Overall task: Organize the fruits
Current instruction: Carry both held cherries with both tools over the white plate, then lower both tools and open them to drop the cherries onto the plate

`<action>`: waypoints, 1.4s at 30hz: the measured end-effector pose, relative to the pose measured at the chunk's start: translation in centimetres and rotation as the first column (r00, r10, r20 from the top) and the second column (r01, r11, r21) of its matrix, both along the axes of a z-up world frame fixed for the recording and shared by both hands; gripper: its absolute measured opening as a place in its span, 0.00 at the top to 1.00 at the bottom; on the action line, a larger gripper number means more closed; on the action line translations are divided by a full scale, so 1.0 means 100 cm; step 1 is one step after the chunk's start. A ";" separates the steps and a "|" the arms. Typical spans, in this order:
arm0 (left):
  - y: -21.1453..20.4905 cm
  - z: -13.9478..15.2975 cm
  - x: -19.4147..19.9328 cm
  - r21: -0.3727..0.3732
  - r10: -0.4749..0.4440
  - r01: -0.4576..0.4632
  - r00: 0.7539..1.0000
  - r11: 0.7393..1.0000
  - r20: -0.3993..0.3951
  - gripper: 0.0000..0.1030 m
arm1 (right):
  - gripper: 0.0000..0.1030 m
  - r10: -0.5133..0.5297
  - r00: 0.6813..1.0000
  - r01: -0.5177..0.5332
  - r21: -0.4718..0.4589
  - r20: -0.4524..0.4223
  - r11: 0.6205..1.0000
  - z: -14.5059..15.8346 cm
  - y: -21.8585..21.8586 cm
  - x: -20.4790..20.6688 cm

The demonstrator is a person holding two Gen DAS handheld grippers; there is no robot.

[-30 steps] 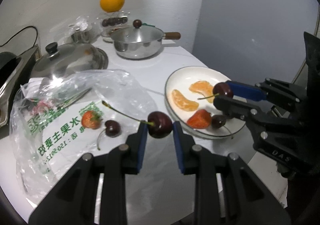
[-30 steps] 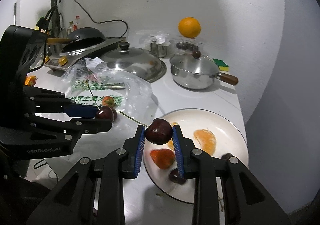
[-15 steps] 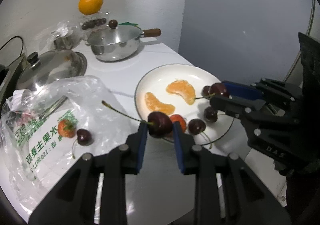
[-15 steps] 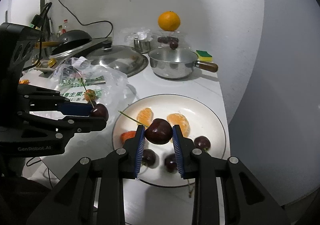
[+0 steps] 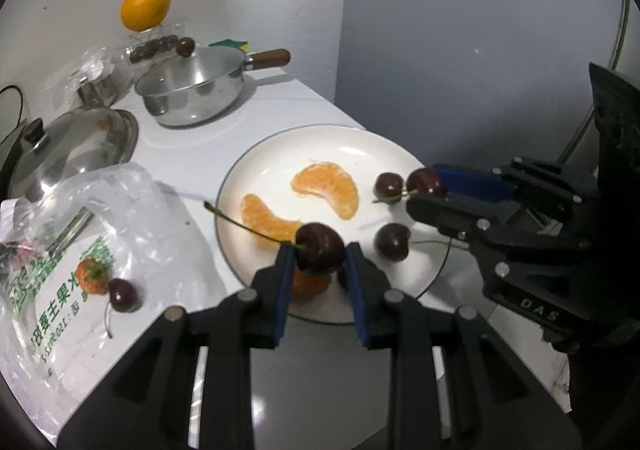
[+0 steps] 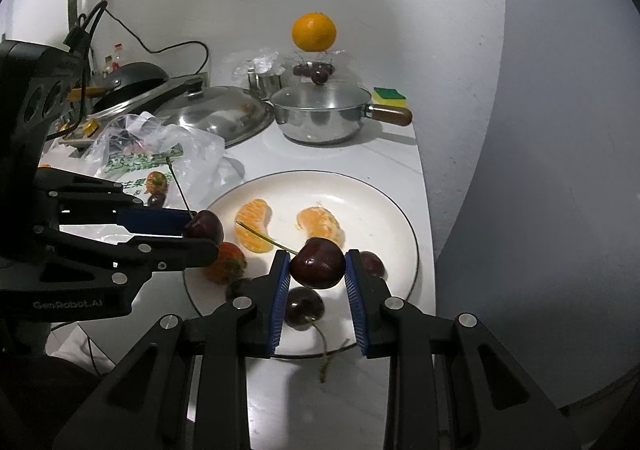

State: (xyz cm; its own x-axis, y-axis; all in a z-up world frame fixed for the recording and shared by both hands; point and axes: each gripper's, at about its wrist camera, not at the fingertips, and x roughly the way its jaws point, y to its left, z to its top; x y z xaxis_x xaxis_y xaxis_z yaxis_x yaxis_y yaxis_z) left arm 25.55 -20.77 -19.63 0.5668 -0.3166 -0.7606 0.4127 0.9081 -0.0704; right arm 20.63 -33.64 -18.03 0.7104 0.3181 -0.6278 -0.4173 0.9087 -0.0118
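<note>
With orange segments, a strawberry and cherries already on the plate [image 5: 248,170], each claw, the left gripper [image 5: 319,252] and the right gripper [image 6: 317,264], clamps a cherry above it, while a strawberry and cherry wait on the bag [image 5: 132,210] near the countertop's left edge.

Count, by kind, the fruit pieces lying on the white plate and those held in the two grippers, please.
Cherries: 5 (one in the left gripper, one in the right gripper, three on the plate, one of these mostly hidden)
Mandarin segments: 2
Strawberry: 1
Total: 8
</note>
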 end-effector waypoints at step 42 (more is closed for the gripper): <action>-0.022 -0.009 0.013 0.007 -0.008 0.008 1.000 1.000 -0.019 0.69 | 0.71 -0.033 0.998 0.033 -0.003 -0.060 0.999 -0.022 -0.019 0.011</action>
State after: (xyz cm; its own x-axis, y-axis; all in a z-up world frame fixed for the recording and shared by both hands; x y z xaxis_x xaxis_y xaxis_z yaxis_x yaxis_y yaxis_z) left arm 26.89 -22.93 -20.48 0.5499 -0.3158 -0.7732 0.4183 0.9054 -0.0723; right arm 21.70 -35.49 -20.27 0.6812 0.2944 -0.6703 -0.3875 0.9218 0.0111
